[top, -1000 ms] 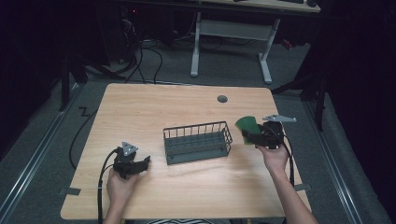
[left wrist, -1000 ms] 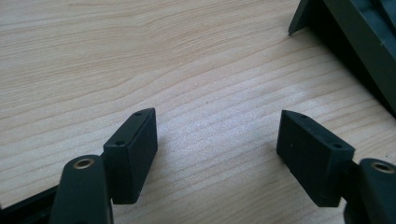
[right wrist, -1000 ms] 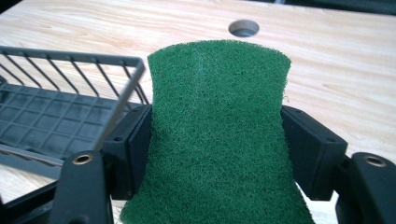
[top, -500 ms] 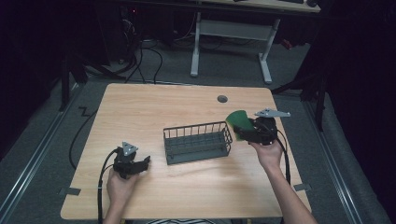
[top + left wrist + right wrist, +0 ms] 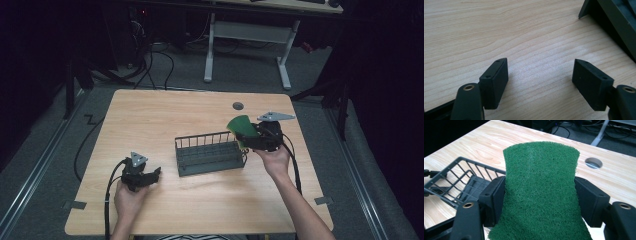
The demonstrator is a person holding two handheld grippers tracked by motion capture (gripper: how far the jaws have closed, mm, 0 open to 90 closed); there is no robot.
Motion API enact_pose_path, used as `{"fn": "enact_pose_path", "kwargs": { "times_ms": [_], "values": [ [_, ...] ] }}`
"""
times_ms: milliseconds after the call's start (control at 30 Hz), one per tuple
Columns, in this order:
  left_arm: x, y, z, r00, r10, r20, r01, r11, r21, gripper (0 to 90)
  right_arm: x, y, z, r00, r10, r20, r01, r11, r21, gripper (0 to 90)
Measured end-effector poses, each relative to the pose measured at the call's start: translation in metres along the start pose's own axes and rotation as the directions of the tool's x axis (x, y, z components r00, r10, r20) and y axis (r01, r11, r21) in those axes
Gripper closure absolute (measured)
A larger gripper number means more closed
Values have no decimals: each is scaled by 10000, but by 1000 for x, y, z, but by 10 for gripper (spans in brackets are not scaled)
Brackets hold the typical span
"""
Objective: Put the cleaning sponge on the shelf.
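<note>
Scouring material is what you have in your right tongs (image 5: 539, 202): a flat green abrasive pad (image 5: 540, 195), pinched across its width by both black jaws, with its free end standing up beyond them. In the high view the green pad (image 5: 242, 127) hangs in the air at the right end of the dark wire rack basket (image 5: 210, 155), just above that end's rim and not yet inside.

Expect the pad to be very light, soft and floppy. It already bows between the jaws, so a harder squeeze will only fold it more. Its rough fibres grip the jaw faces well, so slipping looks unlikely; snagging on the basket's wires is the likelier nuisance. Your hold across the middle of the width looks sound; taking it by one corner would let it droop and swing.

The wire basket (image 5: 461, 182) appears empty: through its bars you see a dark floor and nothing lying on it, though the near end is hidden behind the pad. It is long and narrow, so you will probably do best to line the pad's length up with it.

Your left tongs (image 5: 142, 176) rest low over the pale wooden counter (image 5: 165, 120), to the left of the basket and apart from it. Their jaws stand spread with bare wood between them, and the basket's corner (image 5: 614, 17) lies just beyond.
</note>
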State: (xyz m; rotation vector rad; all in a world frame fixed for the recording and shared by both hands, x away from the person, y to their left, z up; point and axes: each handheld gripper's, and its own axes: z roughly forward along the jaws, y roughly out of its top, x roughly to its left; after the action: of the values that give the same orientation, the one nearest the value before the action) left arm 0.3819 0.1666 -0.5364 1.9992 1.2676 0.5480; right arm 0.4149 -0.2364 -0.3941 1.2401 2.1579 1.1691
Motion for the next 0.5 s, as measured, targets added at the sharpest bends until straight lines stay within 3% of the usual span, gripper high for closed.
{"fn": "enact_pose_path", "kwargs": {
  "times_ms": [200, 500],
  "values": [
    [0, 0, 0, 10000, -1, 2, 1, 10000, 0, 295, 13, 6, 13, 9994, -221, -250, 224, 9997, 129, 305],
    [0, 0, 0, 10000, 1, 40, -1, 10000, 17, 291, 29, 10, 36, 9980, -574, -246, 588, 9965, 593, 305]
  ]
}}
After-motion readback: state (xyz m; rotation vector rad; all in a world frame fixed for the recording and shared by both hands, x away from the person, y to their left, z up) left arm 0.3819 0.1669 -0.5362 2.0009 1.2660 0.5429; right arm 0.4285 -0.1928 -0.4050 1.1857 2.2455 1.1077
